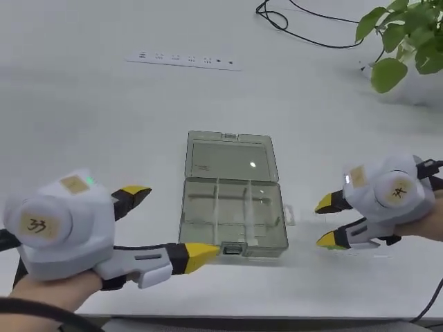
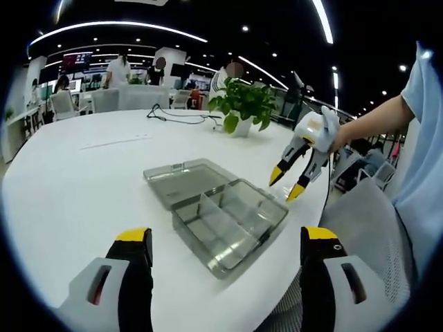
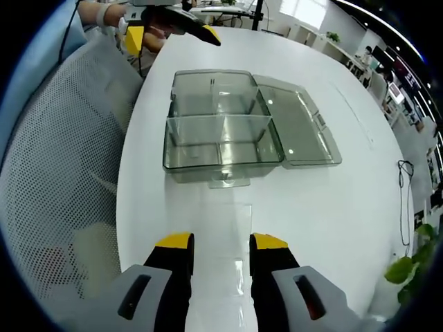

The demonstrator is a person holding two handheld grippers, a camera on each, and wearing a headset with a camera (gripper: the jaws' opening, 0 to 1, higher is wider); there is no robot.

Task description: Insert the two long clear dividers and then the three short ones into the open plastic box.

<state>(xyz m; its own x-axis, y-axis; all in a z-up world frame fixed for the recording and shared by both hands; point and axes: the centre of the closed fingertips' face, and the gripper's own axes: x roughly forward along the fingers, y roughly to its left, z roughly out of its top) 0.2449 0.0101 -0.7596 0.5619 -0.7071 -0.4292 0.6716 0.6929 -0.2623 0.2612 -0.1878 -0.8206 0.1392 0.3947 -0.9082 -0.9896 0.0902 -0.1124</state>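
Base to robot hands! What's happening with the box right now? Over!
Left gripper open, empty, at plastic box's front-left. Right gripper open, empty, right of it. Box open, lid flat, some dividers already standing inside. Nothing blocking it.

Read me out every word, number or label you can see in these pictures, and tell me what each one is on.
"33": on the rounded body of the left hand-held gripper.
Right hand-held gripper: one dark mark on its rounded body, too blurred to read.
Power strip: markings too small to read.
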